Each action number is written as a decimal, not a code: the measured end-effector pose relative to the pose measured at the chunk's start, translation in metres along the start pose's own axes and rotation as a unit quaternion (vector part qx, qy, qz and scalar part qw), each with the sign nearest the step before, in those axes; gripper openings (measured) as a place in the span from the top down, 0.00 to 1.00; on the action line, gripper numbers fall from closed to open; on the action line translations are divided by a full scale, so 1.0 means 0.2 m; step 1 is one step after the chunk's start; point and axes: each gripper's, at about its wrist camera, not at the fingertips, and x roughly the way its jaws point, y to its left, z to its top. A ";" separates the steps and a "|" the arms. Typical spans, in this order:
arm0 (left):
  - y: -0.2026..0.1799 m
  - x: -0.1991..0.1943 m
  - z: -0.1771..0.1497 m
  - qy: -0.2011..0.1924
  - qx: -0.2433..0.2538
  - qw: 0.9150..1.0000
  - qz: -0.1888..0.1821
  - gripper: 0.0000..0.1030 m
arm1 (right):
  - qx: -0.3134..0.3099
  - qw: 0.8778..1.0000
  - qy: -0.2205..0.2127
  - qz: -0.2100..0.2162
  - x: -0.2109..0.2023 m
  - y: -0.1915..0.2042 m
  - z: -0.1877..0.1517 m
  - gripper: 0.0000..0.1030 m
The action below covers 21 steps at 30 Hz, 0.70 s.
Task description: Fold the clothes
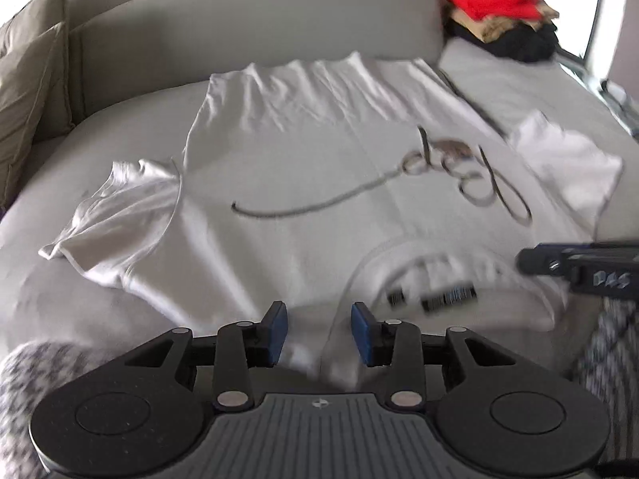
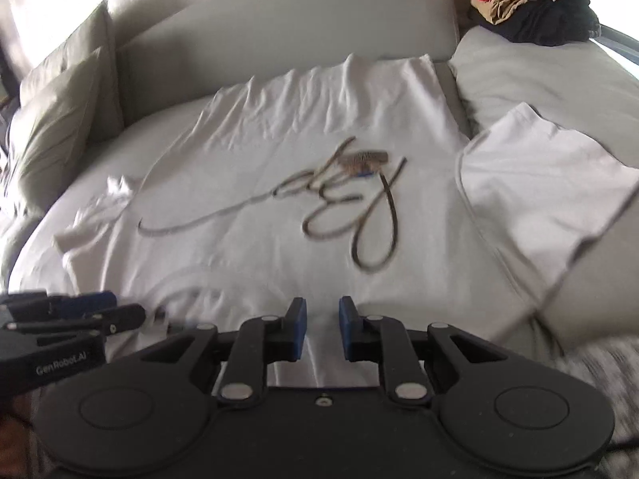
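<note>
A white T-shirt (image 1: 299, 159) (image 2: 259, 167) with a looping script print lies spread face up on a grey sofa seat (image 1: 519, 76), collar (image 1: 439, 263) nearest me, both sleeves out to the sides. My left gripper (image 1: 319, 329) hovers at the shoulder just left of the collar, its jaws apart, with cloth showing in the gap but not pinched. My right gripper (image 2: 322, 327) sits over the shoulder on the other side of the collar, its jaws a narrow gap apart above the fabric. Each gripper shows in the other's view: the right gripper (image 1: 535, 261) and the left gripper (image 2: 127, 306).
A pile of red, tan and black clothes (image 1: 503, 16) (image 2: 531, 0) sits at the back right corner. Olive cushions (image 1: 28, 80) (image 2: 60, 119) lean at the left. The grey backrest (image 1: 259, 20) runs behind the shirt. A grey-and-white patterned fabric (image 1: 607, 339) lies at the near edge.
</note>
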 end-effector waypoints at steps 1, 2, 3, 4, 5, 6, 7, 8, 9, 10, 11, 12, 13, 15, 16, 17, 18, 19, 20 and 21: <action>0.00 -0.02 -0.02 0.009 0.006 1.000 -0.006 0.65 | 0.001 1.000 0.008 0.000 -0.04 -0.01 -0.02 0.84; 0.00 -0.04 -0.05 0.016 0.015 1.000 -0.007 0.65 | 0.002 1.000 0.017 0.001 -0.07 -0.01 -0.05 0.84; 0.00 -0.05 -0.07 0.023 0.019 1.000 -0.010 0.65 | 0.009 0.999 0.034 0.005 -0.10 -0.02 -0.08 0.84; 0.01 -0.06 -0.09 0.030 0.014 0.999 -0.016 0.67 | 0.016 0.998 0.054 0.006 -0.12 -0.03 -0.09 0.84; 0.03 -0.08 -0.10 0.032 0.006 0.999 -0.023 0.68 | 0.030 0.997 0.073 0.008 -0.12 -0.04 -0.10 0.84; 0.06 -0.10 -0.09 0.022 -0.009 0.999 -0.029 0.68 | 0.046 0.996 0.072 0.020 -0.14 -0.05 -0.10 0.84; 0.08 -0.14 -0.07 0.006 -0.023 0.999 -0.033 0.68 | 0.057 0.996 0.060 0.032 -0.18 -0.06 -0.09 0.84; 0.11 -0.19 -0.03 -0.016 -0.036 0.999 -0.037 0.68 | 0.067 0.996 0.040 0.043 -0.22 -0.06 -0.06 0.83; 0.14 -0.24 0.01 -0.042 -0.046 0.997 -0.040 0.68 | 0.074 0.996 0.019 0.052 -0.27 -0.05 -0.03 0.83; 0.16 -0.30 0.05 -0.068 -0.051 0.995 -0.042 0.68 | 0.075 0.995 -0.004 0.064 -0.32 -0.04 0.03 0.83; 0.19 -0.36 0.10 -0.096 -0.055 0.993 -0.042 0.68 | 0.075 0.994 -0.026 0.075 -0.38 -0.02 0.08 0.82; 0.21 -0.42 0.15 -0.123 -0.057 0.990 -0.039 0.68 | 0.075 0.992 -0.049 0.086 -0.43 -0.01 0.14 0.81; 0.23 -0.47 0.21 -0.150 -0.058 0.986 -0.033 0.68 | 0.072 0.990 -0.070 0.096 -0.47 0.01 0.20 0.80; 0.27 -0.55 0.32 -0.193 -0.064 0.979 -0.024 0.68 | 0.069 0.985 -0.116 0.111 -0.57 0.03 0.34 0.78; 0.29 -0.59 0.38 -0.212 -0.069 0.975 -0.021 0.66 | 0.069 0.981 -0.136 0.118 -0.60 0.03 0.41 0.75; 0.31 -0.61 0.44 -0.227 -0.073 0.971 -0.021 0.66 | 0.068 0.977 -0.159 0.124 -0.64 0.04 0.48 0.69; 0.33 -0.62 0.50 -0.234 -0.079 0.969 -0.025 0.66 | 0.066 0.975 -0.174 0.124 -0.65 0.05 0.54 0.65; 0.34 -0.60 0.56 -0.238 -0.084 0.967 -0.026 0.66 | 0.065 0.972 -0.188 0.123 -0.65 0.05 0.61 0.59; 0.35 -0.58 0.61 -0.238 -0.085 0.967 -0.025 0.65 | 0.064 0.971 -0.197 0.120 -0.64 0.04 0.67 0.58; 0.35 -0.54 0.65 -0.235 -0.085 0.968 -0.024 0.65 | 0.065 0.970 -0.200 0.118 -0.61 0.03 0.72 0.57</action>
